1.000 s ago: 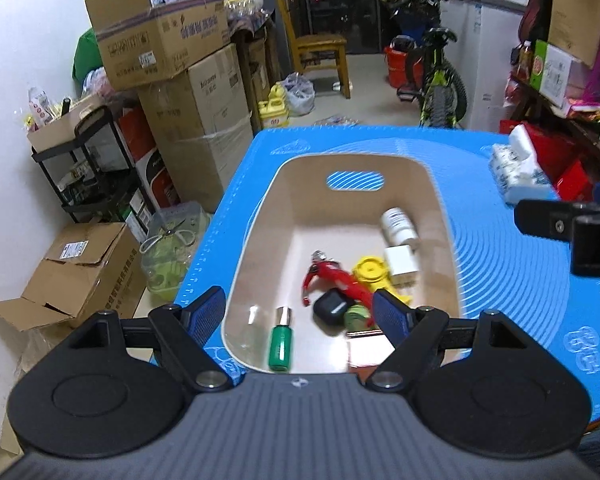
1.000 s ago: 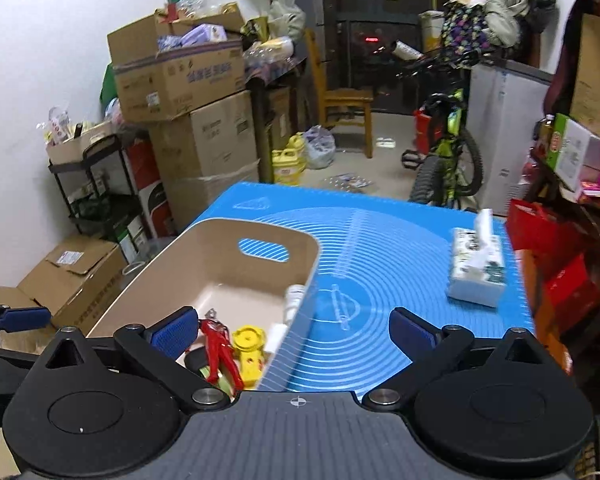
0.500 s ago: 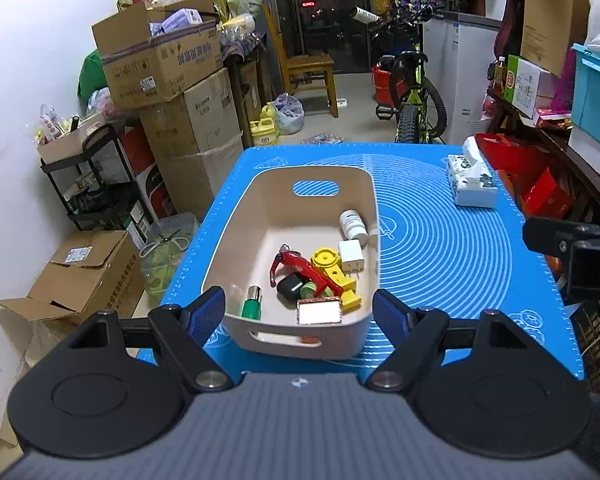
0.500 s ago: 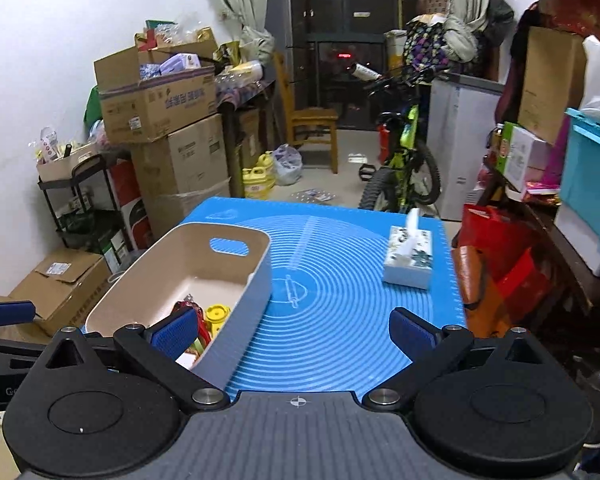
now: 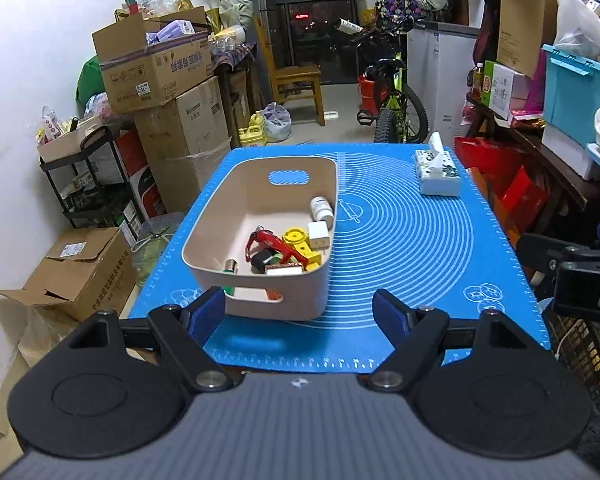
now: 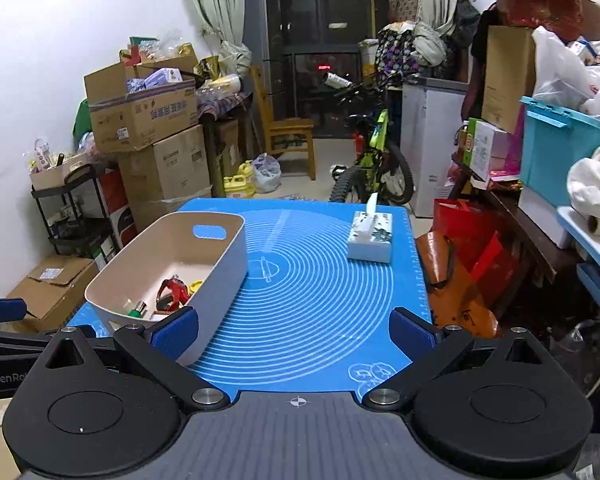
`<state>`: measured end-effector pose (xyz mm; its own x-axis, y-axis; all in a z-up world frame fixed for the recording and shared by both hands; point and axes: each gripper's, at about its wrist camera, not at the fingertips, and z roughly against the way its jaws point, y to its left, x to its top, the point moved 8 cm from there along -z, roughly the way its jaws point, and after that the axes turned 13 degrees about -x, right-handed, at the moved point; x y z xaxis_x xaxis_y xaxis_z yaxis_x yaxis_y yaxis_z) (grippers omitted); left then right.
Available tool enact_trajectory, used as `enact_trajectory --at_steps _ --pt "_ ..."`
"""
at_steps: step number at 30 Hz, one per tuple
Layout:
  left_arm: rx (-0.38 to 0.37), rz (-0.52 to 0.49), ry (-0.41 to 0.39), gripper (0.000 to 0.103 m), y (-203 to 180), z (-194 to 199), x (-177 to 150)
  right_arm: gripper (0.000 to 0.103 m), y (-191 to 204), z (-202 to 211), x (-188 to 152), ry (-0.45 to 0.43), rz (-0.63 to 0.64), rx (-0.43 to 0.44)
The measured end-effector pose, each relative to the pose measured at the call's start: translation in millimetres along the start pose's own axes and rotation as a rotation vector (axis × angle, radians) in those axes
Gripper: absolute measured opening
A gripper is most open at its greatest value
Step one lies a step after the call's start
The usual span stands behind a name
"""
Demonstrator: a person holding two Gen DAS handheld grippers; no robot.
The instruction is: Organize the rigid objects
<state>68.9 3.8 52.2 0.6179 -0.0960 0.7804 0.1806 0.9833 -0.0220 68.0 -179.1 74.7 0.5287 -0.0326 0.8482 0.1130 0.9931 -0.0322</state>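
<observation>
Reading "GenRo" on the left gripper [image 6: 4, 310]; box [image 5: 160, 66] print illegible.

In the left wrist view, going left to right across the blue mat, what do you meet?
Beige bin holding the small objects → red tool → yellow toy → white bottle → bare mat → tissue box at the far right corner.
</observation>
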Motion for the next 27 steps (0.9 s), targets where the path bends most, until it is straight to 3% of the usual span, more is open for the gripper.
enact_trajectory --at_steps 27 --pt "0.024 -0.006 0.004 0.081 -7.3 -25.0 -84.5 0.100 6.4 5.1 -89.2 -0.013 0.045 -0.016"
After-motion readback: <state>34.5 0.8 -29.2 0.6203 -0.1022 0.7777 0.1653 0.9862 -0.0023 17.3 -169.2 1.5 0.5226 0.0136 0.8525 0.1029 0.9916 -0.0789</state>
